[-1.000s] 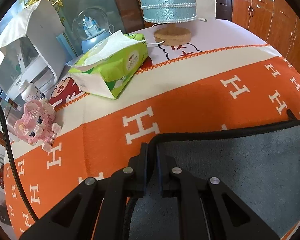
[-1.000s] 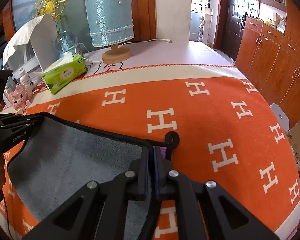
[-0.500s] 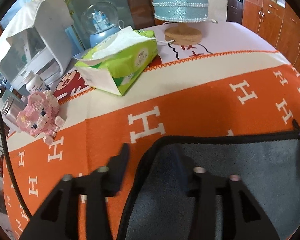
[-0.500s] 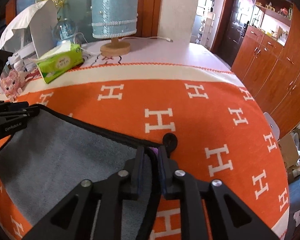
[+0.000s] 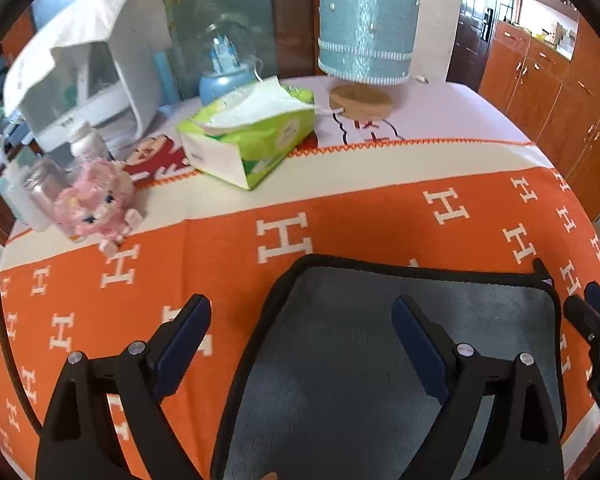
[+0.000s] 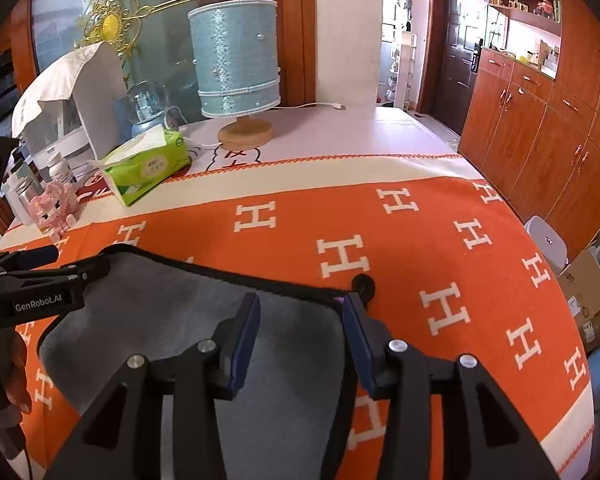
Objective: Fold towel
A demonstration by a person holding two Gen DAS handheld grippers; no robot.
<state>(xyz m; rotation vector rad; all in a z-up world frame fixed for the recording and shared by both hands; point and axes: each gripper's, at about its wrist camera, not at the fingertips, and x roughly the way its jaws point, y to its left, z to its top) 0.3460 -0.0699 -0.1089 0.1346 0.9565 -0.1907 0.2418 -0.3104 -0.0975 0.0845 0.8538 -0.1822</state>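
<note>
A grey towel with a black edge (image 5: 340, 360) lies flat on the orange tablecloth, folded over, and shows in the right wrist view too (image 6: 172, 320). My left gripper (image 5: 300, 312) is open above the towel's far left corner, one finger on each side of the edge. My right gripper (image 6: 300, 308) is open over the towel's far right corner, by its black hanging loop (image 6: 363, 282). Neither holds anything. The left gripper shows in the right wrist view (image 6: 48, 280) at the left.
A green tissue pack (image 5: 252, 136), a blue-shaded lamp (image 6: 236, 76), a snow globe (image 5: 224, 68), a pink block toy (image 5: 96, 204), bottles and a white appliance (image 5: 84, 80) stand at the table's back left. Wooden cabinets (image 6: 540, 120) are to the right.
Both grippers were shut on the towel's far corners a second ago. Both have opened and let go, and pulled up and back a little. The towel lies still.
</note>
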